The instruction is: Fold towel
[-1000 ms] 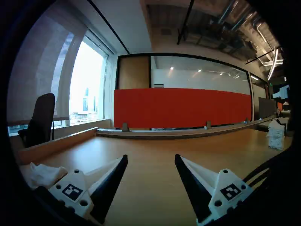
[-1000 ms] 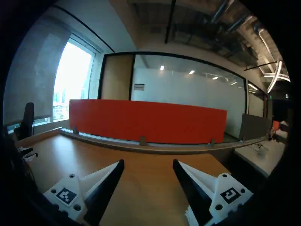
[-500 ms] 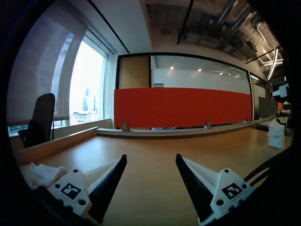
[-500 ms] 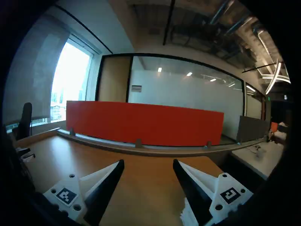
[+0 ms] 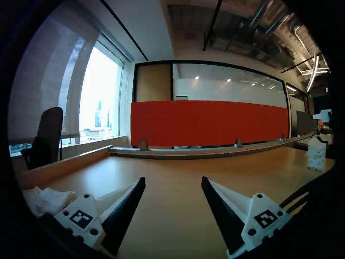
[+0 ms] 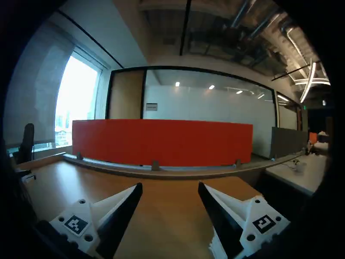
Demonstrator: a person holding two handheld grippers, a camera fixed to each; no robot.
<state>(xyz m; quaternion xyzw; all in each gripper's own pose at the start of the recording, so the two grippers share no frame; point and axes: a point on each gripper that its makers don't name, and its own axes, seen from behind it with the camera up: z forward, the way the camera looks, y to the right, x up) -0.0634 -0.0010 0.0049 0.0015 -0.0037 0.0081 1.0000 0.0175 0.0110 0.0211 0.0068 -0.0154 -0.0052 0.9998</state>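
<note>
The left claw [image 5: 172, 178] is holding its two white-and-black fingers wide apart, gripping nothing, low over a smooth light-brown wooden bench [image 5: 172, 211]. A crumpled white cloth towel [image 5: 48, 200] is lying on the bench just beside its left finger. A stack of folded white towels [image 5: 316, 154] is sitting far off to the right. The right claw [image 6: 169, 184] is also gaping, empty, with a white cloth edge [image 6: 213, 248] peeking out beside its right finger. A long red divider panel [image 5: 207, 123] is standing along the bench's far edge.
</note>
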